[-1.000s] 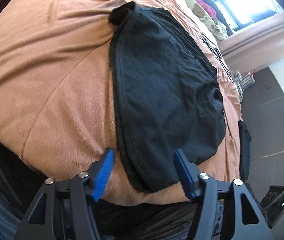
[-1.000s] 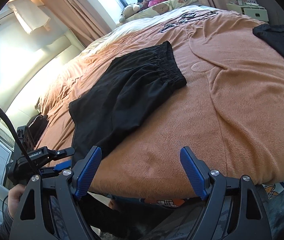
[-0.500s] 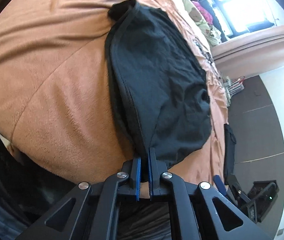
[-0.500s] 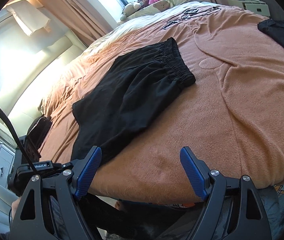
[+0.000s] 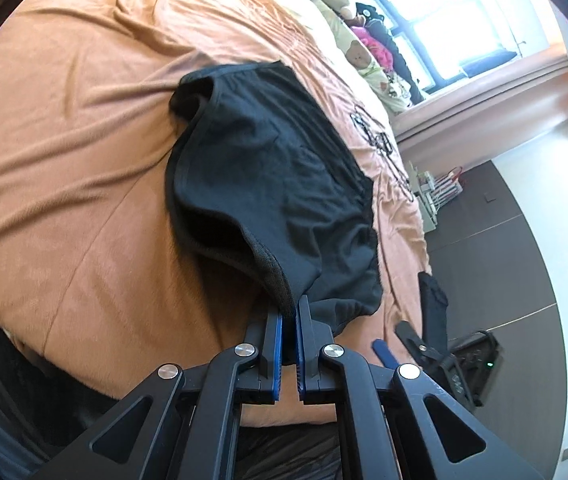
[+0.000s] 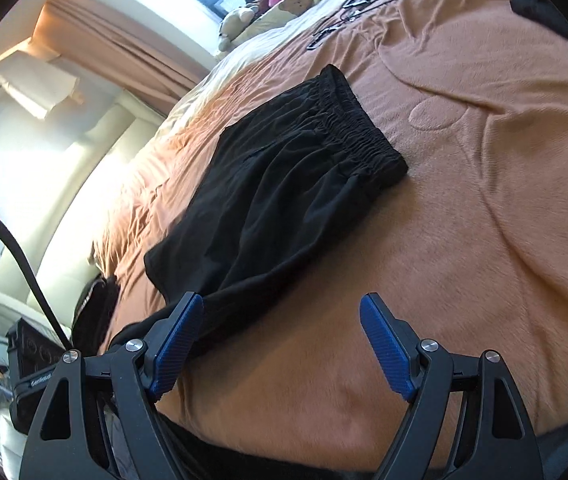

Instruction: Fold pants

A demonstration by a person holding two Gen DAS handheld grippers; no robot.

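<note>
On bed, near edge: black pants, soft, light, limp; best taken at hem corners or elastic waistband. Matte, creased, lying folded lengthwise. Left gripper pinching near hem, cloth lifted off blanket. Right gripper spread wide above bed beside other hem corner, holding nothing.
</note>
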